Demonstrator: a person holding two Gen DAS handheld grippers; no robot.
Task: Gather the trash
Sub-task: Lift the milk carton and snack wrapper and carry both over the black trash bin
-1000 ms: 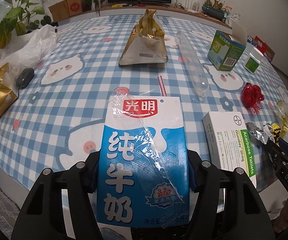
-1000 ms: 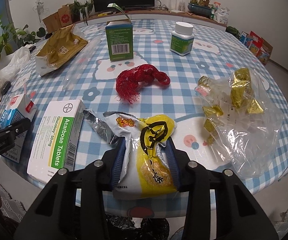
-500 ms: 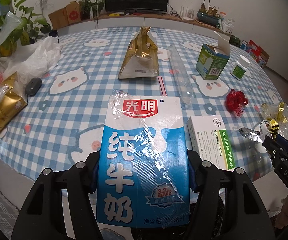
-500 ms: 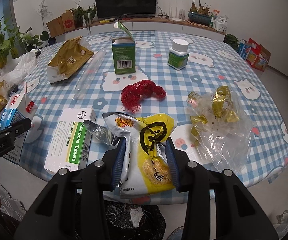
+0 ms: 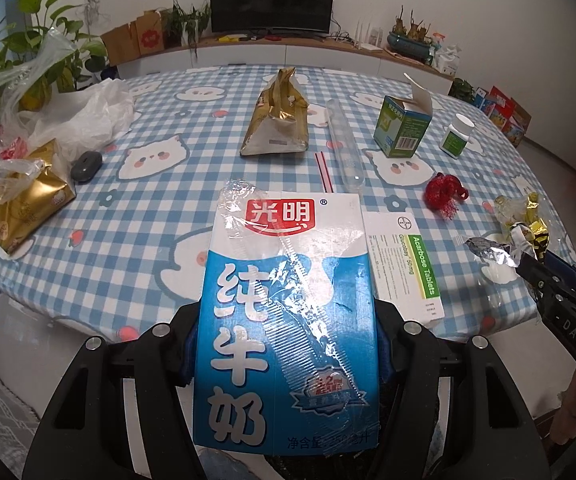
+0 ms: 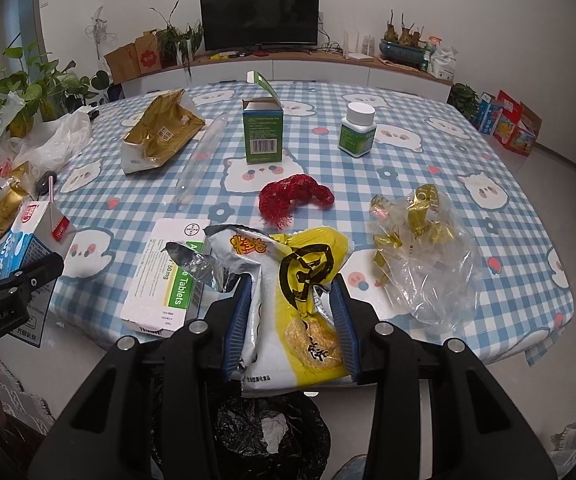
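Both fingers clamped: left (image 5: 285, 344) around milk carton (image 5: 288, 312), right (image 6: 292, 320) around snack bag (image 6: 300, 304).

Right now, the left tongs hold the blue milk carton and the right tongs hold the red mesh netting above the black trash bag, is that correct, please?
Not quite: the red mesh netting lies on the table, untouched. The right tongs hold the yellow-and-white snack bag above the black trash bag, as the right wrist view shows. The left tongs do hold the blue milk carton.
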